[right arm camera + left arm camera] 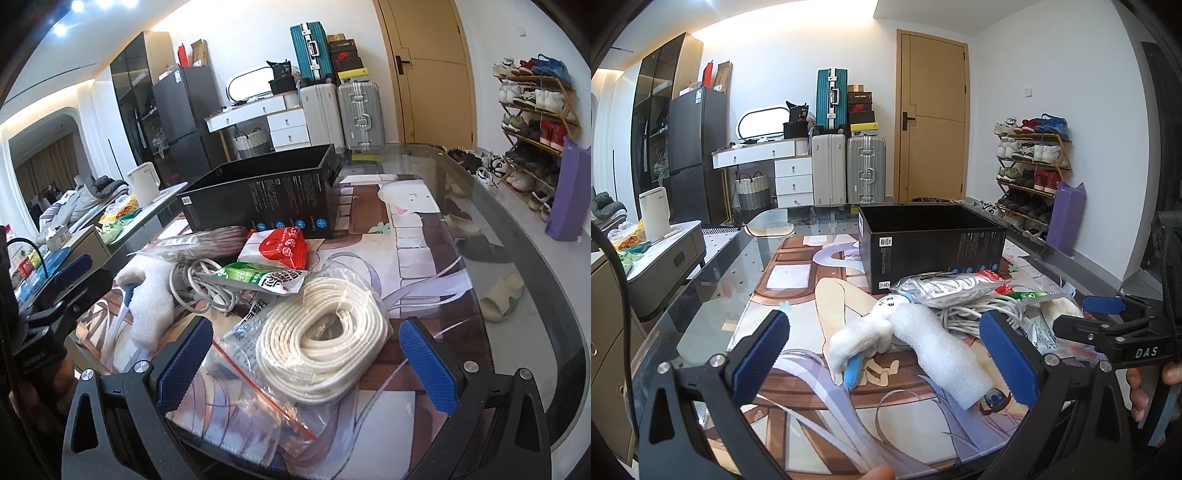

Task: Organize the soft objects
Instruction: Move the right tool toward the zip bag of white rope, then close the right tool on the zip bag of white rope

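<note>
Both claws stand wide open and hold nothing. Left gripper (886,354) hovers low over the printed desk mat (798,273), its blue pads (761,354) spread well apart to either side of a white plush toy (864,332) and a white foam roll (945,350), touching neither; the two lie side by side on the mat, the toy's blue foot toward the camera. Right gripper (306,365) hangs equally wide over a coil of white rope (321,350) sealed in a clear zip bag (258,391) with a red closure strip; its pads are clear of the bag on both sides. In the left wrist view the right gripper's frame shows at the right edge, with fingers of a hand (1137,387) below it. One container is present: a black cardboard box (931,243), open at the top, standing on the mat behind the pile. As much of its interior as shows appears dark and bare; its floor cannot be seen from either view. Piled between box and grippers are a silver foil bag (945,288), a red and white packet (277,247), a green and white packet (258,277) and a bundle of grey-white cable (207,284). All soft items lie outside the box, on the mat, which rests on a glass table (517,236).
</note>
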Action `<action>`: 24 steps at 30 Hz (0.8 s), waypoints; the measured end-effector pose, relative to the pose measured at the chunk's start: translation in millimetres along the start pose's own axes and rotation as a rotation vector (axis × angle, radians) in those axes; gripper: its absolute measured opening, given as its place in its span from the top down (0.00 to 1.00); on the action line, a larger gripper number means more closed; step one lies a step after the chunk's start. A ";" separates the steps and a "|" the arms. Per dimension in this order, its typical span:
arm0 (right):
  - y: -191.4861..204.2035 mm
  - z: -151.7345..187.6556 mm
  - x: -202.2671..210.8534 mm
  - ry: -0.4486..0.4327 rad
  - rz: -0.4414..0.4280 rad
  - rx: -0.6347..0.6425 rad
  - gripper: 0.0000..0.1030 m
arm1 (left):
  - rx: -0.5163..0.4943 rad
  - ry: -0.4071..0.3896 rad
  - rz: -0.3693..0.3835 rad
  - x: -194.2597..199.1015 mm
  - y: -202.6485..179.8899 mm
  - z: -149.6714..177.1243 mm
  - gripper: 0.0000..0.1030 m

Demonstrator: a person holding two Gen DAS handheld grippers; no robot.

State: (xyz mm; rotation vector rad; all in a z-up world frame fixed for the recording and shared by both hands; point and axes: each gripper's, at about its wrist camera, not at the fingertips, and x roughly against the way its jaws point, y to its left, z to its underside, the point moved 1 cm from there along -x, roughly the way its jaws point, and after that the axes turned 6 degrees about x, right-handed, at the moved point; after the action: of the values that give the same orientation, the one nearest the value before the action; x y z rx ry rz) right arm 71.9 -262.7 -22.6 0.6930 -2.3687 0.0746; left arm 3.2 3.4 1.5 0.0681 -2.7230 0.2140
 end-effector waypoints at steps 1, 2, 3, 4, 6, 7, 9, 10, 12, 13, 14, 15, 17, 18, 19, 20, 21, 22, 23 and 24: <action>1.2 -1.1 -1.0 0.003 0.004 0.003 0.00 | 0.000 0.000 0.001 -0.1 0.0 0.0 0.00; 1.8 -1.9 -1.9 0.007 0.007 0.004 0.00 | -0.001 0.000 0.000 0.0 0.1 0.1 0.00; 2.5 -3.0 -3.8 0.015 0.013 0.004 0.00 | -0.002 0.000 0.000 -0.1 -0.4 0.1 0.00; 3.1 -3.8 -6.0 0.023 0.022 0.006 0.00 | -0.003 0.001 0.000 -0.6 -1.1 0.1 0.00; 3.6 -3.3 -10.0 0.044 0.041 0.018 0.00 | -0.003 0.000 0.000 -0.5 -1.1 0.2 0.00; 3.2 -2.5 -11.2 0.055 0.058 0.027 0.00 | -0.003 0.000 -0.001 -0.6 -1.2 0.1 0.00; 0.1 -0.1 -12.8 0.072 0.092 0.036 0.00 | -0.003 0.000 -0.002 -1.0 -1.7 0.5 0.00; -2.5 1.5 -13.4 0.083 0.099 0.036 0.00 | -0.003 0.001 -0.002 -0.9 -1.7 0.6 0.00; -8.4 4.8 -13.8 0.090 0.105 0.025 0.00 | -0.004 0.001 -0.002 -0.9 -1.8 0.5 0.00; -10.8 6.6 -14.0 0.094 0.109 0.022 0.00 | -0.005 0.001 -0.002 -0.6 -1.5 0.8 0.00; -12.5 8.4 -14.0 0.098 0.114 0.022 0.00 | -0.004 0.000 -0.002 -0.8 -1.7 0.5 0.00; -13.4 9.2 -13.1 0.095 0.118 0.025 0.00 | -0.004 -0.001 -0.002 -0.8 -1.7 0.5 0.00; -15.5 9.5 -12.3 0.094 0.114 0.023 0.00 | -0.004 0.000 -0.002 -1.1 -1.6 0.5 0.00; -16.1 9.4 -12.0 0.094 0.111 0.020 0.00 | -0.003 0.001 -0.002 -1.3 -1.7 0.5 0.00; -17.3 9.6 -12.3 0.091 0.111 0.016 0.00 | -0.004 0.002 -0.002 -1.3 -1.7 0.5 0.00; -17.8 9.8 -12.9 0.088 0.114 0.013 0.01 | -0.004 0.004 -0.003 -1.4 -1.2 0.8 0.00; -17.3 10.0 -13.2 0.087 0.116 0.011 0.01 | -0.004 0.005 -0.003 -2.1 -1.8 0.5 0.00; -16.8 10.2 -12.8 0.085 0.118 0.013 0.01 | -0.004 0.005 -0.004 -2.0 -1.6 0.6 0.00; -16.4 10.5 -11.8 0.084 0.120 0.015 0.01 | -0.004 0.006 -0.003 -2.1 -1.7 0.6 0.00; -16.7 10.8 -11.3 0.081 0.123 0.014 0.03 | -0.005 0.007 -0.003 -2.2 -1.7 0.7 0.00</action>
State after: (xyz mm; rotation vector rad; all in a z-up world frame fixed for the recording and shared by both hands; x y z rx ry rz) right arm 81.1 -274.3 -40.0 0.5399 -2.3330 0.1700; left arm 5.1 1.7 0.2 0.0706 -2.7157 0.2065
